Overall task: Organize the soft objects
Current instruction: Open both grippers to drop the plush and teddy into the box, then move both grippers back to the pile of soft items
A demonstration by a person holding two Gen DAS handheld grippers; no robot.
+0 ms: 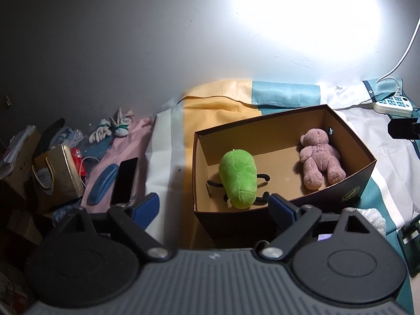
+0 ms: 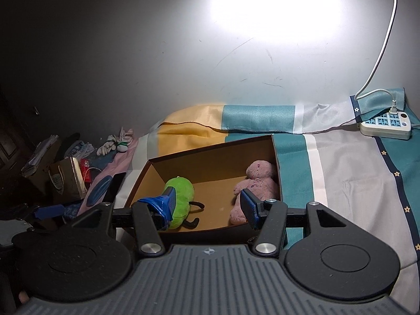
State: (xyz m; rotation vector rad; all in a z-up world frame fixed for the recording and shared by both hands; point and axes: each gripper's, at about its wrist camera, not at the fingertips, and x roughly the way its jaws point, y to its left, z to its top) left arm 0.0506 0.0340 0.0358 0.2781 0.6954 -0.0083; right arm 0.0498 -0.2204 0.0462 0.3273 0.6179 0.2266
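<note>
Left gripper point(image 1: 212, 206) and right gripper point(image 2: 207, 207) both stand wide and hold nothing. Green plush point(image 1: 238, 177) and pink bear point(image 1: 319, 157) lie in the cardboard box point(image 1: 349, 183), frame centre. Both appear light, compressible; grasp mid-body, not limbs.

Green plush point(image 1: 238, 178), pink bear point(image 1: 319, 157), brown box point(image 1: 278, 128), blue-padded black tool point(image 2: 208, 207).
</note>
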